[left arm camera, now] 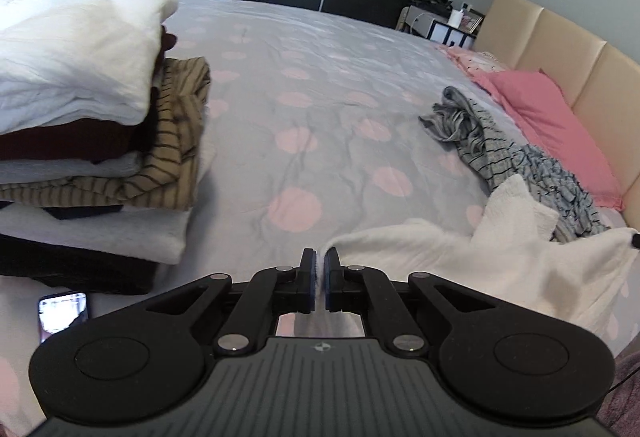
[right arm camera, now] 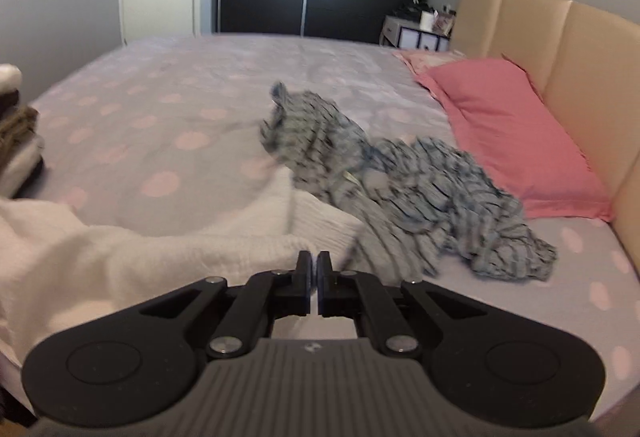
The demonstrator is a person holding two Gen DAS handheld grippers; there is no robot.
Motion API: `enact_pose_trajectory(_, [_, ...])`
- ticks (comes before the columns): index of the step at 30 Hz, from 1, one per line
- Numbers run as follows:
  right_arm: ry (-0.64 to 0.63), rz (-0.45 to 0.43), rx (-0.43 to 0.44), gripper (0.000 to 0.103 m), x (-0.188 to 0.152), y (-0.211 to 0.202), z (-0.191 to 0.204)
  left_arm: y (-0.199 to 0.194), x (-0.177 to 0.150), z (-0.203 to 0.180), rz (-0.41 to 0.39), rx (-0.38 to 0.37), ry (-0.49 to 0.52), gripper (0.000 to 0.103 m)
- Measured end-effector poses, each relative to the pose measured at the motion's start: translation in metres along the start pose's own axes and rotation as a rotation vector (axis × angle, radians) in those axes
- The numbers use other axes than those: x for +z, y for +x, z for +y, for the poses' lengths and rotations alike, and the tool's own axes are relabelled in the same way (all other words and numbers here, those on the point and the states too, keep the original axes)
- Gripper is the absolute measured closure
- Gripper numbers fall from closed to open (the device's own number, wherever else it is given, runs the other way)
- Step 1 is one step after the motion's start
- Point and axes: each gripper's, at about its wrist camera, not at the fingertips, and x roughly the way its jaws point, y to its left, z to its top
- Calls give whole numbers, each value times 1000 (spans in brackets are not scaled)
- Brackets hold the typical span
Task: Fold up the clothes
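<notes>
Nearest the left camera, the left tongs point(left arm camera: 320, 269) are clenched on an edge of the white garment point(left arm camera: 480, 269), a strip of cloth pinched between the pads. At the right camera, the right tongs point(right arm camera: 314, 271) are clenched too, on another edge of the same garment point(right arm camera: 168, 257), which stretches between them low over the bed point(left arm camera: 320, 97). Beyond it lies a crumpled striped garment point(right arm camera: 400, 189), touching the white one. Left of the left tongs sit a phone point(left arm camera: 62, 313) and a stack point(left arm camera: 88, 109) of folded clothes. Farther off, a pink pillow point(right arm camera: 520, 141) lies against the headboard point(right arm camera: 580, 57).
</notes>
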Motion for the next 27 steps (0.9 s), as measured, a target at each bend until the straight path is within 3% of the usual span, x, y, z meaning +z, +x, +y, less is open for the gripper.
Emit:
enact_pose_trajectory(5, [-146,194,-93,100,-24,33,-15,25,-25,-5,205,40,102,101])
enact_pose_trajectory(9, [-173,373,-88,101,-52,60,-29,43,-50,-10,329,100,205,101])
enact_pose_trajectory(14, [-174,531,-76,103,-82,83,-44,59,-72,-4,452,142,248,101])
enact_pose_trajectory(18, [-143,475,-51,97,-78,73,-43,53,-65,-1,403,122,209,99])
enact_pose_trajectory(21, [-97,388,5,95,-63,58,-40,41,-50,0,331,79,151,88])
enact_pose_trajectory(25, [-37,293,81,69,-43,59,-36,34,-33,1,264,37,94,84])
enact_pose_trajectory(27, [-29,264,120,69,-35,65,-31,38,-24,-8,243,16,106,84])
